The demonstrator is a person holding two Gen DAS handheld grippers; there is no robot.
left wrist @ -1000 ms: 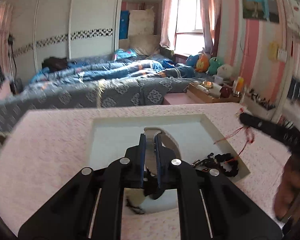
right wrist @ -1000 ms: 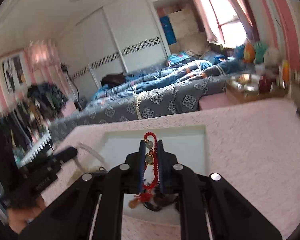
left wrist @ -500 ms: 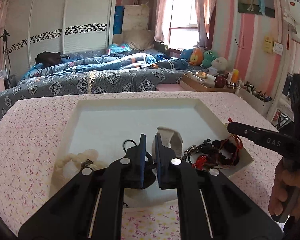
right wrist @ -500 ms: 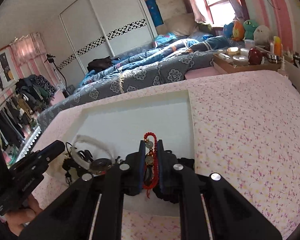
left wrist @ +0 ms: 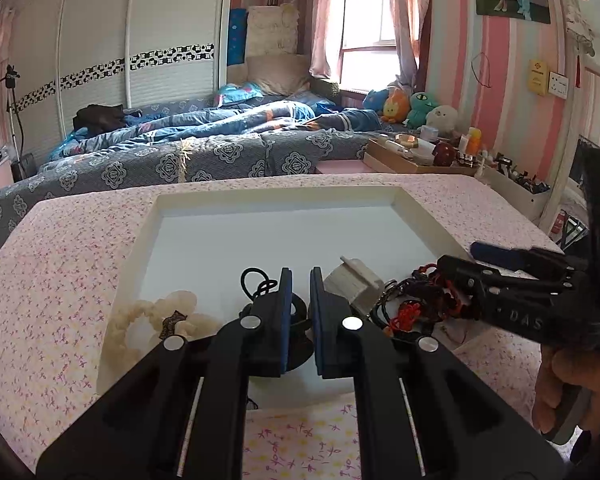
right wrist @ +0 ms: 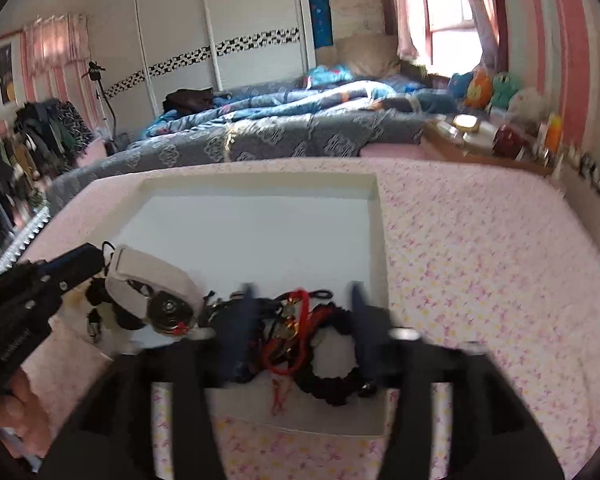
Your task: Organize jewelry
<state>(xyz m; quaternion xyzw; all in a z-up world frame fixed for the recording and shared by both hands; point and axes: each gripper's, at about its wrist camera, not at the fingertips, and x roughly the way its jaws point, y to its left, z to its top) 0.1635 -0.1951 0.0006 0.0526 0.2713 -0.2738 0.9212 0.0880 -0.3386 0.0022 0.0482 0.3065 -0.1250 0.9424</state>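
Right wrist: red cord bracelet [right wrist: 300,320] lies between spread right gripper [right wrist: 302,300] fingers

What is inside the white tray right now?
Near the front of the white tray: a watch, red bead bracelet, black bracelet and cream bracelet. Gripper fingers cover part of the pile.

In the tray [left wrist: 420,210], the watch [left wrist: 354,282] lies between bead bracelet [left wrist: 140,316] and tangled cords [right wrist: 300,328].
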